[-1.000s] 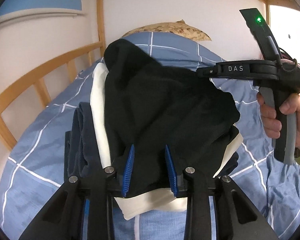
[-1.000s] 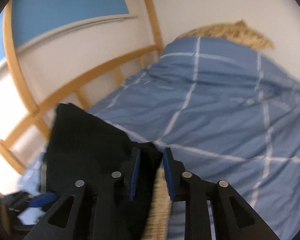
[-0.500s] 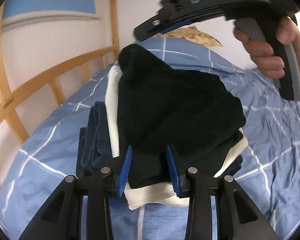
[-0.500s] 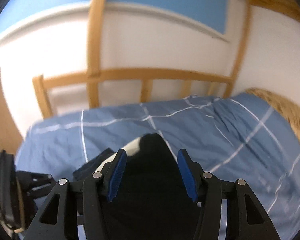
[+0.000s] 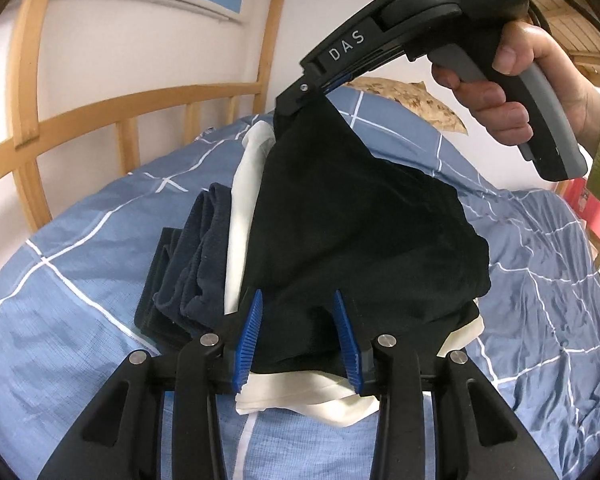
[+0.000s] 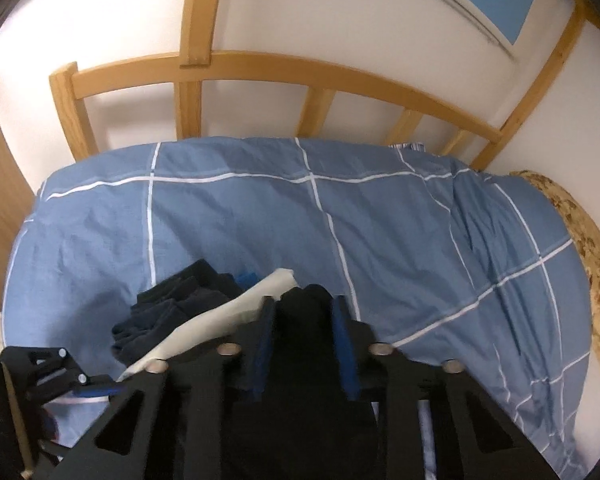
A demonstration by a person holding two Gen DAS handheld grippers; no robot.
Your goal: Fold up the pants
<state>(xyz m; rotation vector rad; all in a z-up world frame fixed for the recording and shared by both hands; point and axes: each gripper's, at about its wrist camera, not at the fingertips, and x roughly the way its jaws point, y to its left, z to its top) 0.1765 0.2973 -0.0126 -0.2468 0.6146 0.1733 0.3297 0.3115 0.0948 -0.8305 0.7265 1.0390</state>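
Observation:
Folded black pants point(image 5: 360, 216) lie on top of a stack with a cream garment point(image 5: 300, 396) and a navy garment point(image 5: 192, 264) on the blue bed. My left gripper point(image 5: 298, 340) straddles the near edge of the black pants, its jaws apart with cloth between them. My right gripper point(image 5: 300, 96) comes in from above right and its tips meet the far corner of the pants. In the right wrist view the right gripper point(image 6: 304, 332) has black cloth point(image 6: 300, 360) between its blue pads; the jaws stand apart.
A blue checked duvet point(image 6: 340, 220) covers the bed. A wooden rail point(image 6: 260, 68) runs along the far side by the wall. A brown patterned pillow point(image 5: 412, 96) lies at the head. The cream garment point(image 6: 220, 320) and navy garment point(image 6: 172, 304) show left of the right gripper.
My right gripper swung over from the right side and came down onto the far corner of the black pants. The left gripper stayed at the near edge.

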